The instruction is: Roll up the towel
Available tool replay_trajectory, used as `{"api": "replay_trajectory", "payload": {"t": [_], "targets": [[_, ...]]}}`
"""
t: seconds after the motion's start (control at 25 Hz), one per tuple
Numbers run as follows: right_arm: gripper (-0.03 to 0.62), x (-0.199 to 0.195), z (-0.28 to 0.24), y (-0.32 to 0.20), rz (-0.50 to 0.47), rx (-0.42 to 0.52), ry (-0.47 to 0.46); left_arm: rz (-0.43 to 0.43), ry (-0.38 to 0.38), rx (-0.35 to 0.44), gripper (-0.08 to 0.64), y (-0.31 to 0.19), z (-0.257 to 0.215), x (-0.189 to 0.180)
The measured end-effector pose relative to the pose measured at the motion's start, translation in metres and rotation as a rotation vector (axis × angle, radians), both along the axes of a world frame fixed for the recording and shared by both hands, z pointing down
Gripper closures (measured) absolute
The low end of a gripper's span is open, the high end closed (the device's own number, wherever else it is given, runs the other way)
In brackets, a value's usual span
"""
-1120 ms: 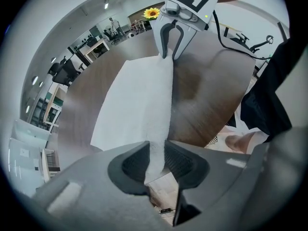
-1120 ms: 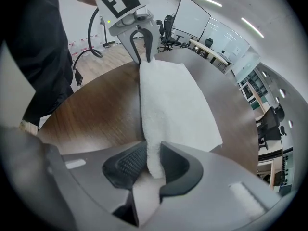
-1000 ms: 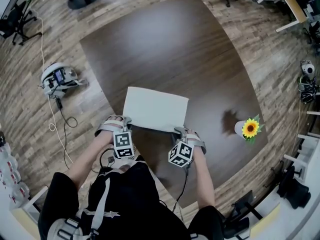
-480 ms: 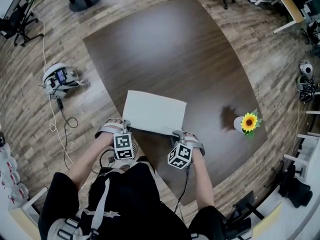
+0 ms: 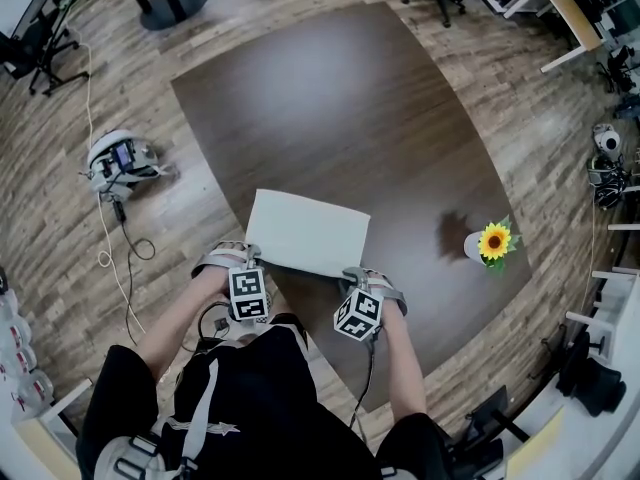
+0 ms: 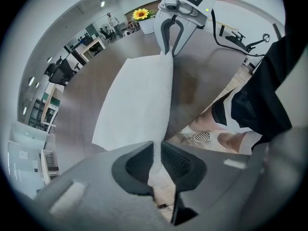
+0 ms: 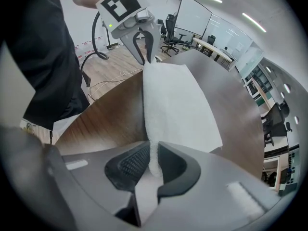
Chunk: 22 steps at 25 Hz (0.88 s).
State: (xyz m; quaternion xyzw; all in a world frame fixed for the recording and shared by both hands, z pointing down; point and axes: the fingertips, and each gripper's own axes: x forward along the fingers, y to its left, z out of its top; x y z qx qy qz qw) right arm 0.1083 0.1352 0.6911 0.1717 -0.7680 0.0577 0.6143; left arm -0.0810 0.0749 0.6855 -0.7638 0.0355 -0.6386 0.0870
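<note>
A white towel (image 5: pixel 305 233) lies flat on the dark brown table (image 5: pixel 330 98), close to its near edge. My left gripper (image 5: pixel 250 260) is shut on the towel's near left corner, and the cloth (image 6: pixel 137 93) is pinched between its pads (image 6: pixel 155 160). My right gripper (image 5: pixel 357 276) is shut on the near right corner; the towel (image 7: pixel 178 97) runs out from its jaws (image 7: pixel 153 162). Both point steeply down. Each gripper view shows the other gripper at the far end of the raised near edge: the right gripper (image 6: pixel 169 42) and the left gripper (image 7: pixel 143 52).
A small white pot with a sunflower (image 5: pixel 487 243) stands on the table to the right of the towel. A round device with a cable (image 5: pixel 115 158) lies on the wooden floor at the left. Office chairs and desks stand around the room's edges.
Both grippers have closed on the towel's near corners and drawn that edge a little toward the person, sliding the towel nearer the table's front edge.
</note>
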Motion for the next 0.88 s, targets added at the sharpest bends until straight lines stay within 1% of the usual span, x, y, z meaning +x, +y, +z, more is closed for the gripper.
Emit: {"api": "replay_trajectory", "payload": {"t": [0.12,0.24,0.44,0.88], "targets": [[0.535,0.0,-0.004,-0.005,0.015,-0.018,-0.006,0.007,-0.009,-0.011,0.499,-0.004,-0.003,0.001],[0.534,0.002,-0.008,-0.012,0.025,-0.012,-0.012,0.002,-0.01,-0.026,0.499,-0.009,-0.005,0.001],[0.532,0.005,-0.011,-0.026,0.029,-0.005,-0.012,-0.002,-0.008,-0.021,0.499,-0.022,-0.008,0.004],[0.529,0.009,-0.008,-0.044,0.033,-0.024,-0.018,-0.01,-0.01,-0.032,0.499,-0.041,-0.003,0.007]]}}
